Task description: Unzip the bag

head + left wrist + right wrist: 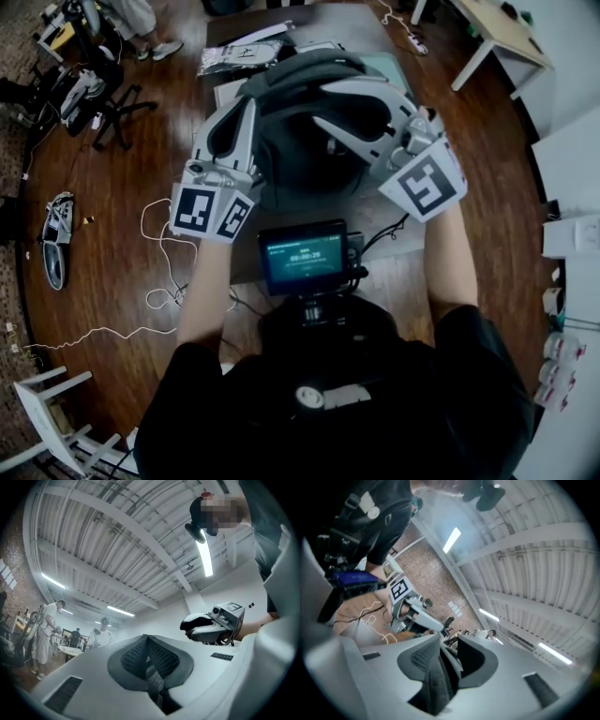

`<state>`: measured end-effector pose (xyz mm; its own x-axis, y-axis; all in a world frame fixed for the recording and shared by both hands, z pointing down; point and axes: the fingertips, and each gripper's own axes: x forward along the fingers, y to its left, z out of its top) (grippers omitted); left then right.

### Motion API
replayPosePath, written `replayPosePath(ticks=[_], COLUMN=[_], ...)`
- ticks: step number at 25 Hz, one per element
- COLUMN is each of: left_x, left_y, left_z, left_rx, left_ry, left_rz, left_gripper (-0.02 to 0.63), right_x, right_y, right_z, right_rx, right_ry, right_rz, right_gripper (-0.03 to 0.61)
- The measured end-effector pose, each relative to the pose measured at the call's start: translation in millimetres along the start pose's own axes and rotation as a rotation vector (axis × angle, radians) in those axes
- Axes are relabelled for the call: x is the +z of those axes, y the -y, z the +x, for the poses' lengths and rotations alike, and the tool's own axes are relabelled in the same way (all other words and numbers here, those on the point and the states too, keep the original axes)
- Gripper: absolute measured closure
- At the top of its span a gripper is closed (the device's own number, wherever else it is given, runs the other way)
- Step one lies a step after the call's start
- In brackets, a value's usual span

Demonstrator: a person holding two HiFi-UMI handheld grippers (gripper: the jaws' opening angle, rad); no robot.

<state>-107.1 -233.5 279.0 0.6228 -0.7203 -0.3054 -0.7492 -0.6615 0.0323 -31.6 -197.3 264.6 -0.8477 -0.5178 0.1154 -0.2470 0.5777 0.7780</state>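
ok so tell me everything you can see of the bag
The bag is dark grey to black, rounded and soft-looking, like fabric. It lies on the table straight in front of the person. The left gripper and right gripper are held over it in the head view and hide much of it, so its zip cannot be made out. Nothing of it shows between either gripper's jaws.
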Motion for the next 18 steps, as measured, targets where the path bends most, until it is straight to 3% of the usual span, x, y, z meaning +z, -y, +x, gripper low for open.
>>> replayPosePath(ticks=[4, 6, 8, 11, 15, 18], left_x=[6.9, 9.6, 8.7, 4.9, -4.8, -7.4], left_y=[4.5, 5.6, 4.4, 1.7, -0.8, 20.6], left_z=[-0.3, -3.0, -4.9, -10.9, -22.9, -36.1], left_rx=[-0.014, -0.018, -0.017, 0.001, 0.046, 0.070], left_ry=[0.024, 0.043, 0.045, 0.038, 0.003, -0.012], left_rz=[-0.001, -0.017, -0.024, -0.042, -0.028, -0.038], left_gripper=[0.620, 0.620, 0.620, 0.620, 0.620, 0.620], right_x=[13.0, 9.7, -11.4, -36.2, -44.4, -40.2], right_y=[26.6, 34.3, 28.0, 7.8, -15.5, -31.6], right_z=[-43.6, -65.0, -77.7, -83.0, -74.6, -85.9], right_rx=[-0.244, -0.396, -0.476, -0.499, -0.473, -0.438], right_ry=[0.207, 0.332, 0.372, 0.349, 0.306, 0.296], right_rz=[0.313, 0.493, 0.670, 0.806, 0.857, 0.875], right_gripper=[0.442, 0.560, 0.560, 0.560, 0.560, 0.560])
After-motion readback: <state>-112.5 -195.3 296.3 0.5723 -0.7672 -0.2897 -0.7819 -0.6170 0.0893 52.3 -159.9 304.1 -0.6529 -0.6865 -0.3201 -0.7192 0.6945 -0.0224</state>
